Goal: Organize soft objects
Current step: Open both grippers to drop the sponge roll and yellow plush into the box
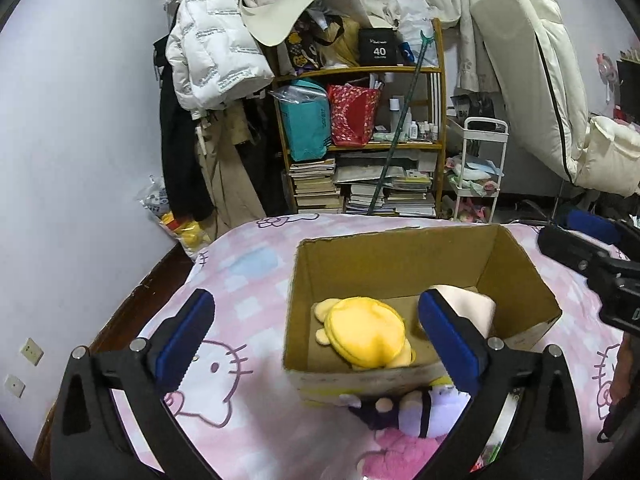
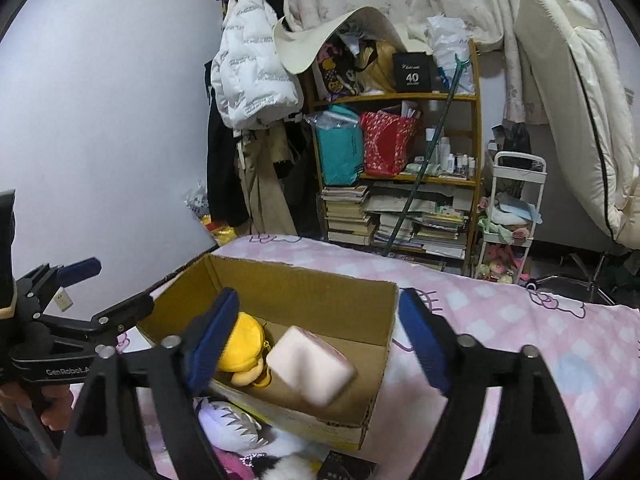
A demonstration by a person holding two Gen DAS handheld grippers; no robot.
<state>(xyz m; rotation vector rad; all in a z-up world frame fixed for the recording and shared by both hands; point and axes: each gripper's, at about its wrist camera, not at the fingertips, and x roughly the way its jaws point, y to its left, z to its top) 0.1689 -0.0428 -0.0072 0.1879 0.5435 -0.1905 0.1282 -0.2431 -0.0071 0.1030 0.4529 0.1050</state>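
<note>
Right wrist view, corrugated cardboard box; round yellow plush, blocky pink cushion

Both wrist views look close down over the bed, sharing the cardboard box and the bookshelf.

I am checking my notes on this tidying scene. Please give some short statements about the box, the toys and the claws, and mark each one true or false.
1. The cardboard box holds a yellow plush and a pale pink cushion. True.
2. The left claw is clamped on the yellow plush. False: it is open and holds nothing.
3. A purple plush lies outside the box, against its near wall. True.
4. The right claw is shut. False: its jaws stand wide apart.
5. The box stands on a bare wooden floor. False: it stands on a pink cartoon-cat bedsheet.
</note>
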